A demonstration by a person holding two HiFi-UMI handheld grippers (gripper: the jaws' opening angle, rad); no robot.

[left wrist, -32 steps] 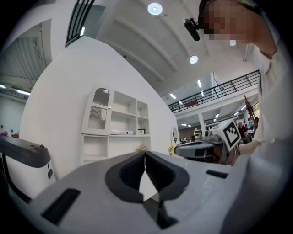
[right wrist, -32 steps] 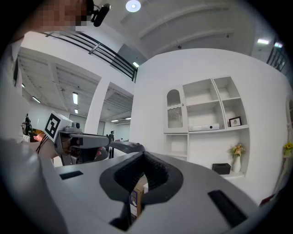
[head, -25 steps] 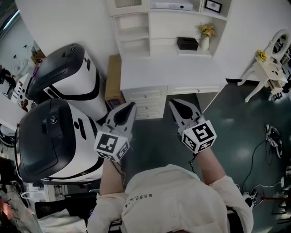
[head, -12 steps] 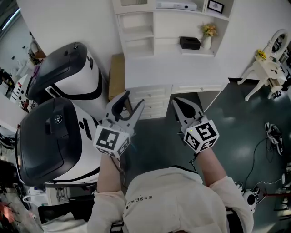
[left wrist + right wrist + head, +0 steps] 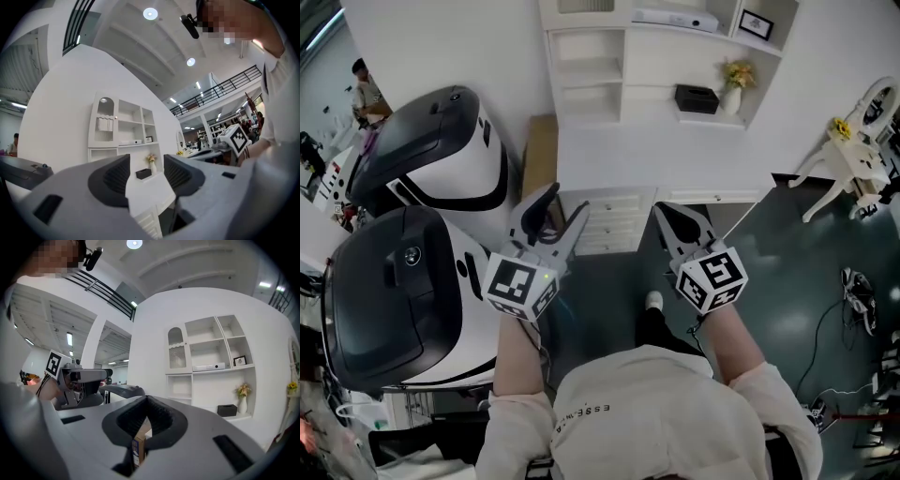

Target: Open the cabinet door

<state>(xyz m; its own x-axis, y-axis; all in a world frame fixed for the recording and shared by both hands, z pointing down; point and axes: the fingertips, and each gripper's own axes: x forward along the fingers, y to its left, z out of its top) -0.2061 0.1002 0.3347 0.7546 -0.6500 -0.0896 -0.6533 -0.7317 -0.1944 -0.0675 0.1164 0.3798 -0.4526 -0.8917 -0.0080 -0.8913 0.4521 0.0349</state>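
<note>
The white cabinet unit (image 5: 661, 155) stands against the far wall, with open shelves above a desk top and drawers (image 5: 602, 217) below. Its small arched ribbed door (image 5: 105, 124) shows at the upper left of the shelves, and the door (image 5: 177, 356) also shows in the right gripper view. My left gripper (image 5: 564, 202) is held level in front of the drawers, well short of them. Its jaws are opening, and the left gripper (image 5: 146, 161) has nothing between them. My right gripper (image 5: 664, 214) is beside it, and the right gripper (image 5: 146, 401) is shut and empty.
Two large white and black machines (image 5: 427, 155) (image 5: 389, 295) fill the left side. A cardboard box (image 5: 539, 159) stands between them and the cabinet. A black box (image 5: 697, 98) and a flower vase (image 5: 733, 80) sit on a shelf. A white chair (image 5: 853, 141) and cables (image 5: 853, 281) are at the right.
The left gripper's jaws have gone from shut to wide apart. Both grippers have shifted a little in front of the cabinet, and a shoe now shows on the floor below them.
</note>
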